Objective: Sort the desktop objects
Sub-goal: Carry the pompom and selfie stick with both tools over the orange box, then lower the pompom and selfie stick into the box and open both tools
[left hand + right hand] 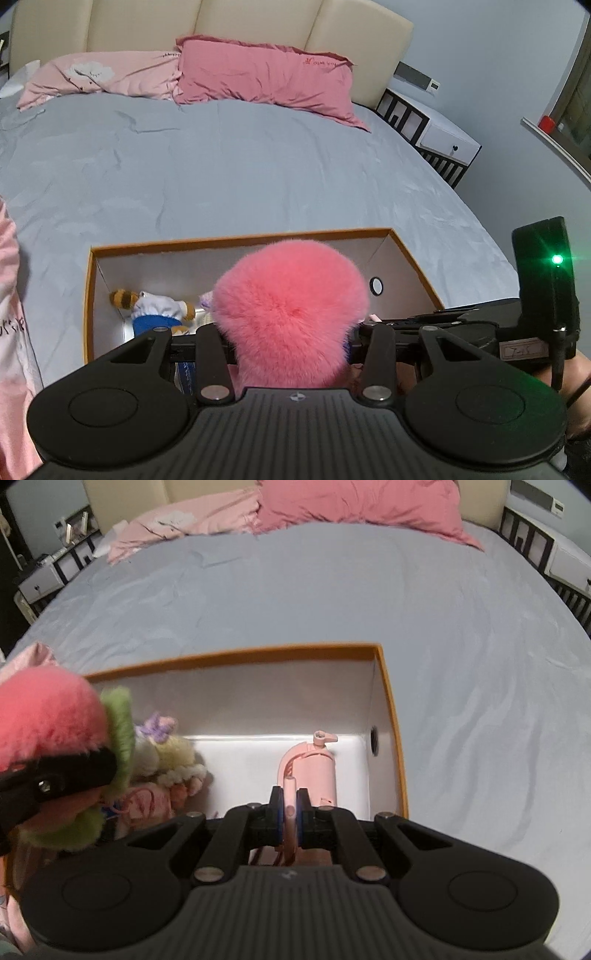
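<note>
While the left gripper (pixel 291 343) is clamped on a fluffy pink plush (pixel 291 306), the toy is held directly ahead of its fingers, above the near edge of an orange-rimmed box (pixel 240 238) that lies on a grey-blue bed sheet (pixel 221 166). From the right wrist view, the same plush (pixel 48 720) is seen to the left of the right gripper, with a green furry trim at its side and one black finger (pixel 62 775) of the left gripper pressed across it. Beyond and left of the left gripper, a small striped-tail plush in white and blue (pixel 155 310) is seen lying on the box floor.

The right gripper (pixel 290 808) is closed on a thin pink strap (pixel 290 794), which is pinched between its blue pads (pixel 280 808). Just ahead of those fingers, a pink cylindrical item (pixel 317 771) attached to the strap is seen inside the box (pixel 391 720), near its right wall. To the left of it, a heap of pale soft toys (pixel 166 768) is seen in the box. Far ahead of both grippers, pink pillows (pixel 266 74) are seen against a cream headboard (pixel 221 22).
</note>
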The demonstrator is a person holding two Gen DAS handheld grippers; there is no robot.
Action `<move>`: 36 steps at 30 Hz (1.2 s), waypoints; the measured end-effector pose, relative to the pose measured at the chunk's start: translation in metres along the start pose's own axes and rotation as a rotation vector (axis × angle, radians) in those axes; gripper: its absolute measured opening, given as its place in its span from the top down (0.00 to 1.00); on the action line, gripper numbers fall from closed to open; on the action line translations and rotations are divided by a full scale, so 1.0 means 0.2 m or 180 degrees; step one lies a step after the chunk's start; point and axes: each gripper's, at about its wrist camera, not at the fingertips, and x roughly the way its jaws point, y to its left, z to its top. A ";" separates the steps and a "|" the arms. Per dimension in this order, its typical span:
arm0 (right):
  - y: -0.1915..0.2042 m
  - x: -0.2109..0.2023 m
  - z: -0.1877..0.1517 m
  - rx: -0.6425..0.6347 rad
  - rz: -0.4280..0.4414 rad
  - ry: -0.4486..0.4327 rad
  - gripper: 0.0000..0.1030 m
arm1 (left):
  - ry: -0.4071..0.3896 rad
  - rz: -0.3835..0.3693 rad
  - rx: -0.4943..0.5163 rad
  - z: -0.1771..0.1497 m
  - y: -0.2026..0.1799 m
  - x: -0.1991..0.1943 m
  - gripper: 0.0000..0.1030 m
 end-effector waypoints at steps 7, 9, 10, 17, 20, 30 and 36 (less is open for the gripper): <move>0.07 0.06 0.02 -0.0177 -0.0237 0.0252 0.92 | 0.0078 -0.0054 -0.0006 -0.03 0.03 0.03 0.54; 0.09 0.06 0.04 -0.0242 -0.0321 0.0336 0.90 | 0.0078 -0.0084 0.0008 -0.03 0.03 0.03 0.54; 0.10 0.06 0.05 -0.0285 -0.0354 0.0373 0.90 | 0.0078 -0.0096 0.0011 -0.04 0.03 0.02 0.54; 0.16 0.06 0.03 -0.0617 -0.0561 0.0443 0.87 | 0.0089 -0.0099 -0.0011 -0.05 0.03 0.02 0.53; 0.19 0.03 0.01 -0.0805 -0.0717 0.0290 0.87 | 0.0088 -0.0085 -0.0004 -0.05 0.02 0.03 0.53; 0.14 -0.33 -0.08 -0.0785 -0.0486 -0.0544 0.76 | 0.0124 -0.0045 0.0180 -0.02 -0.08 0.12 0.52; 0.05 -0.34 -0.15 -0.0556 -0.0389 -0.0526 0.76 | 0.0189 0.0054 0.0292 -0.05 -0.12 0.17 0.49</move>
